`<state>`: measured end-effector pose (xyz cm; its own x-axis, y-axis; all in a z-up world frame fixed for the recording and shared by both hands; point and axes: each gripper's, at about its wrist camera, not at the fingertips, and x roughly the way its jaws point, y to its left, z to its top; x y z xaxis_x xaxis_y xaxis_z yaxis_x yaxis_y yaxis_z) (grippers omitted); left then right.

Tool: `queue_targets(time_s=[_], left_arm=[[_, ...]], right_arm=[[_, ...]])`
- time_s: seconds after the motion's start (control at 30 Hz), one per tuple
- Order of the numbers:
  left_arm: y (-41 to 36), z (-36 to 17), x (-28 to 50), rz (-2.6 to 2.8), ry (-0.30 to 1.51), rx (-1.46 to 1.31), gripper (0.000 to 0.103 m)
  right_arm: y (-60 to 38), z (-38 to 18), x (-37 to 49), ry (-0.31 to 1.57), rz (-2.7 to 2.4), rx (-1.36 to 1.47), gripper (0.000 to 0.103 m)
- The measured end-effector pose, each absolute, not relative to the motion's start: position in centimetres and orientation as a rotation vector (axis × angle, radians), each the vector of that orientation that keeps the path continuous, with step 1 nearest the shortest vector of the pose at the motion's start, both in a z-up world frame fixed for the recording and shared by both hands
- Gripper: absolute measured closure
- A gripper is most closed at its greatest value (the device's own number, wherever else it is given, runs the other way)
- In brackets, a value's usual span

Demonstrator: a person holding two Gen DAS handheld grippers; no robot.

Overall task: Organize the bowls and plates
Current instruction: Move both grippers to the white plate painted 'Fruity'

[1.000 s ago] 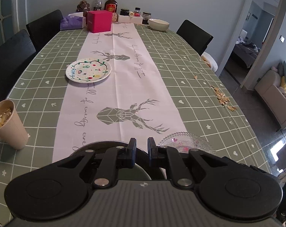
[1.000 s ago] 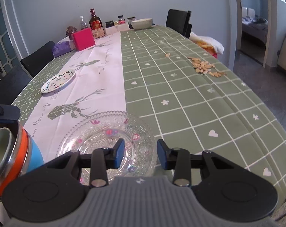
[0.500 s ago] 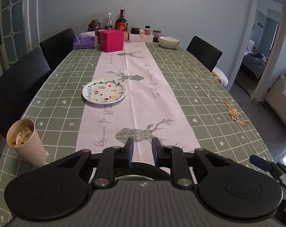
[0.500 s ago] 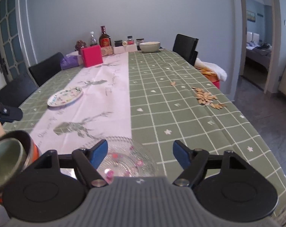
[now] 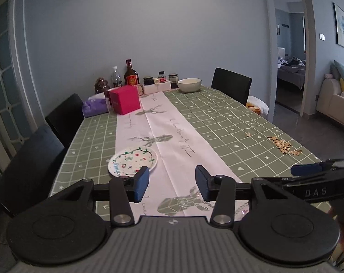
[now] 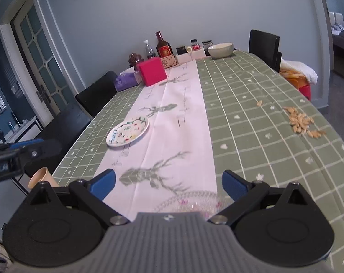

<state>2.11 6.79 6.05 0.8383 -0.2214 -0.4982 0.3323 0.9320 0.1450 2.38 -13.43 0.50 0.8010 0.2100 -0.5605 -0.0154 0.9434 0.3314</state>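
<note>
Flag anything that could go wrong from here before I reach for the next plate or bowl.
1. The glass plate lies at the near table edge under the open right gripper; a low swing might knock it off.
2. The painted plate lies flat on the runner, so the left gripper may drag the cloth.
3. The white bowl sits far off, beside jars.

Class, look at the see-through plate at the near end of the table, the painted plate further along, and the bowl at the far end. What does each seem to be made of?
Near plate: probably pressed glass; transparent, beaded rim, pink flecks.
Painted plate: likely glazed ceramic, possibly melamine; opaque white, coloured drawings.
Bowl: likely glazed ceramic; opaque cream with a soft sheen.
</note>
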Motion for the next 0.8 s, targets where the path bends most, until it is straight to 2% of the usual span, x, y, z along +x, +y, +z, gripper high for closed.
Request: queue_targets(time_s=[0.27,0.63,0.8], left_arm=[[8.6,5.5,5.2,-0.242,0.436,0.211,0.026],[14.1,2.9,15.9,-0.063,0.697,-0.073,0.025],[14.7,0.7,20.7,-0.058,0.779,-0.037,0.025]], right_arm=[[-12.1,1.5,7.7,0.710,0.269,0.243,0.003],[-11.6,-0.5,19.3,0.827,0.395,0.385,0.003],[-11.8,-3.0,24.6,0.836,0.395,0.480,0.003]])
